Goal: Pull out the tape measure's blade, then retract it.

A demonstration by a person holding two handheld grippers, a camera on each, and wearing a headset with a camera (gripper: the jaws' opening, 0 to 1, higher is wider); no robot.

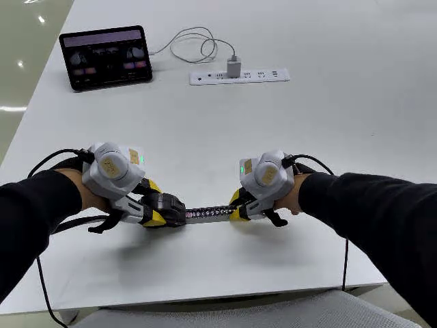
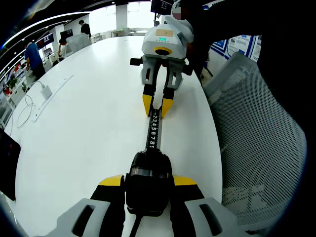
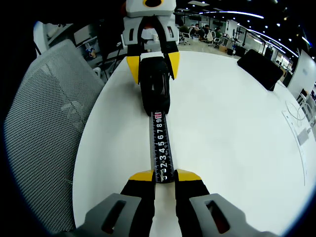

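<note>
Head view: at the near edge of the table (image 1: 273, 123) the left gripper (image 1: 158, 203) clamps the case (image 1: 172, 209), the right gripper (image 1: 237, 207) pinches the blade (image 1: 208, 213) by its tip; tablet (image 1: 106, 57) and power strip (image 1: 239, 76) sit far back; left gripper view: a mesh chair (image 2: 252, 138) alongside; right gripper view: blade numerals legible.

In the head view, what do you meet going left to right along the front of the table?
left gripper → tape measure → blade → right gripper

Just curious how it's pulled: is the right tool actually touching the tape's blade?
Touching. The right gripper view shows the right tool shut on the end of the blade.
</note>
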